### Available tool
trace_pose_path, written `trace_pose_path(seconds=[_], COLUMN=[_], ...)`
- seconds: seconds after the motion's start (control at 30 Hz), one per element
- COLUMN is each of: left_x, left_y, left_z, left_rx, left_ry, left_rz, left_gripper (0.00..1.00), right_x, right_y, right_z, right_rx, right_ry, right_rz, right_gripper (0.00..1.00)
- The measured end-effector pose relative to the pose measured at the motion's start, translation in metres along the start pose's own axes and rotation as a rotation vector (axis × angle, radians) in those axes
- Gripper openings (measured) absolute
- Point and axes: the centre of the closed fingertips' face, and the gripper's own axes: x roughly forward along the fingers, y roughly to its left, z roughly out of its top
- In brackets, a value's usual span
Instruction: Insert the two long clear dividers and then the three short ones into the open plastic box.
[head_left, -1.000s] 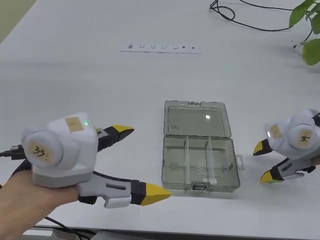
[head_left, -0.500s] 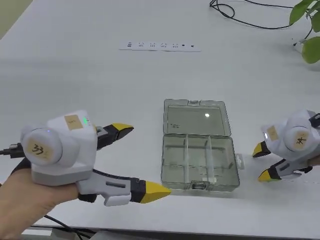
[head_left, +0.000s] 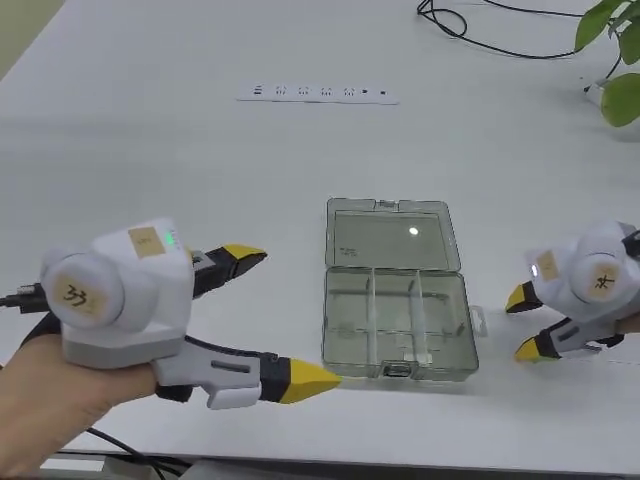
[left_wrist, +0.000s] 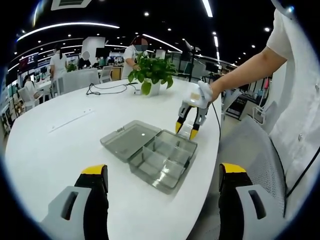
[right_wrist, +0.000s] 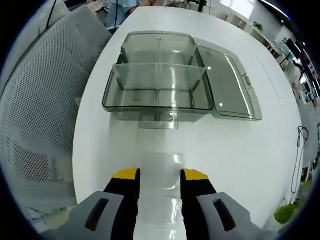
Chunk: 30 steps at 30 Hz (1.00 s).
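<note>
clear plastic box (head_left: 352, 367) lies open (lid (head_left: 395, 238) flat); two dividers (head_left: 372, 315) upright inside.

White table (head_left: 150, 150) under ceiling strip lights (left_wrist: 65, 24)

The right hand-held gripper (head_left: 516, 323) has edged very slightly toward the plastic box (head_left: 360, 366).

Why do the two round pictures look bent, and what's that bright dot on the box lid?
Both gripper views: fisheye lenses curve the table. Head view: the dot on the lid looks like a ceiling lamp's reflection; shadows are soft.
</note>
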Motion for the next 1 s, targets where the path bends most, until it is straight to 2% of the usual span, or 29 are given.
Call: trace_pose_path(seconds=[0.4,0.53,0.73,1.0], left_x=[-0.004,-0.005,-0.005,-0.002], left_y=[0.003,0.001,-0.001,-0.011], left_z=[0.005,0.009,0.022,0.039], left_rx=[-0.004,-0.011,-0.042,-0.11], left_ry=[-0.002,-0.003,-0.031,-0.064], left_rz=[0.012,0.007,0.004,-0.02], left_gripper=[0.93,0.92,0.87,0.84], right_x=[-0.028,-0.04,-0.063,-0.086], right_y=[-0.002,0.001,0.005,0.007], right_z=[0.012,0.018,0.035,0.056], right_rx=[0.041,0.025,0.006,-0.018], right_ry=[-0.061,-0.071,-0.095,-0.125], right_rz=[-0.087,-0.116,-0.158,-0.213], right_gripper=[0.32,0.32,0.32,0.32])
